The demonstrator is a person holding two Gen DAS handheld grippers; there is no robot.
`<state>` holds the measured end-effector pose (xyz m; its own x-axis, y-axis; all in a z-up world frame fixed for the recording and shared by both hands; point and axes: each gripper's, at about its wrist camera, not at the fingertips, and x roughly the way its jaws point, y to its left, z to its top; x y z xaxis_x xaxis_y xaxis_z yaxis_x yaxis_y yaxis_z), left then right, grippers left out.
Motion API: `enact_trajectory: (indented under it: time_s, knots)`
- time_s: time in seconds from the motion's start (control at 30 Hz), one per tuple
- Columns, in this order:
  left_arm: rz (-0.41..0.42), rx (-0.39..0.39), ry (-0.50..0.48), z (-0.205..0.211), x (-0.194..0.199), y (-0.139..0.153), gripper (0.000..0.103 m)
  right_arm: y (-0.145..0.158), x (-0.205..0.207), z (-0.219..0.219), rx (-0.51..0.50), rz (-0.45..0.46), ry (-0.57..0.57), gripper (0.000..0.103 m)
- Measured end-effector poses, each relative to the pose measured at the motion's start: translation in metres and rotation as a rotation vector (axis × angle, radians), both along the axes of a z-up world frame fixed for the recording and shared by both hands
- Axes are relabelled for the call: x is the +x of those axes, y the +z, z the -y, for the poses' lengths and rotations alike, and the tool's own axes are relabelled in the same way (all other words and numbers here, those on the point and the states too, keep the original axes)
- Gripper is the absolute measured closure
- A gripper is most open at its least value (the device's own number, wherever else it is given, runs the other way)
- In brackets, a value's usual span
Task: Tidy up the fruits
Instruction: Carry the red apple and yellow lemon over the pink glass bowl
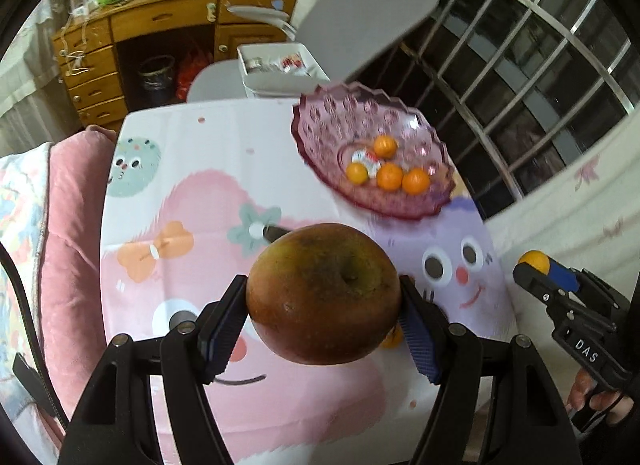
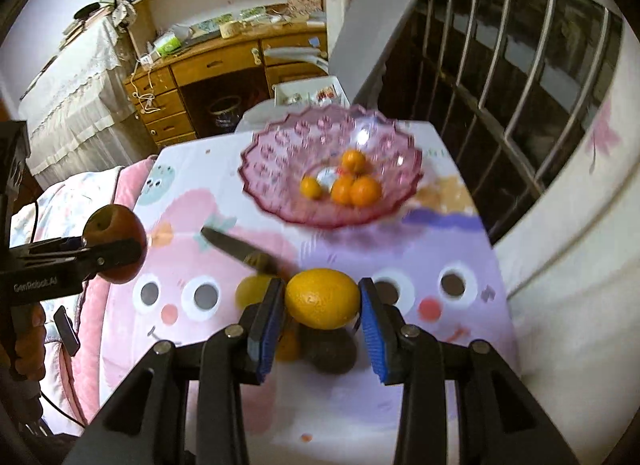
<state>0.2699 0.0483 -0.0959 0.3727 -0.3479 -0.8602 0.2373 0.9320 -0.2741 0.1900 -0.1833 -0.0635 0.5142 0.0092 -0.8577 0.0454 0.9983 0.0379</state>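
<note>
The left gripper (image 1: 322,301) has its jaws clamped on a big round brown-red apple (image 1: 323,292), held up in front of the pink glass bowl (image 1: 320,121) on the desk. The right gripper (image 2: 322,305) squeezes a small yellow-orange citrus fruit (image 2: 322,298), also in front of that bowl. Next, I think, both fruits must be carried over the bowl and let go gently beside the four little oranges (image 1: 390,176).

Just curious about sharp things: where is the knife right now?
The knife lies flat on the tablecloth, left of centre in the right wrist view, between the pink bowl and the held orange.
</note>
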Motion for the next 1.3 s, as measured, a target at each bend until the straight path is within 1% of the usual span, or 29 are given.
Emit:
enact_trajectory:
  time_s: [0.27, 0.4, 0.53, 0.67, 0.9, 1.13, 1.3]
  knots:
    - [0.03, -0.02, 0.11, 0.034, 0.014, 0.014, 0.032, 0.013, 0.049, 0.046, 0.013, 0.041, 0.096, 0.065]
    - [0.042, -0.028, 0.147, 0.051, 0.026, 0.013, 0.032, 0.01, 0.072, 0.065, 0.018, 0.053, 0.124, 0.065]
    - [0.058, -0.023, 0.168, 0.069, 0.041, 0.005, 0.032, 0.0, 0.098, 0.084, 0.029, 0.064, 0.147, 0.065]
    - [0.058, -0.021, 0.188, 0.085, 0.059, -0.006, 0.032, -0.017, 0.12, 0.098, 0.047, 0.055, 0.168, 0.065]
    - [0.034, 0.0, 0.21, 0.113, 0.085, -0.034, 0.032, -0.062, 0.154, 0.111, 0.075, -0.02, 0.195, 0.065]
    - [-0.032, 0.05, 0.198, 0.141, 0.105, -0.071, 0.032, -0.097, 0.173, 0.118, 0.097, -0.093, 0.207, 0.065]
    - [-0.073, 0.07, 0.201, 0.15, 0.111, -0.084, 0.032, -0.11, 0.178, 0.118, 0.11, -0.126, 0.22, 0.065]
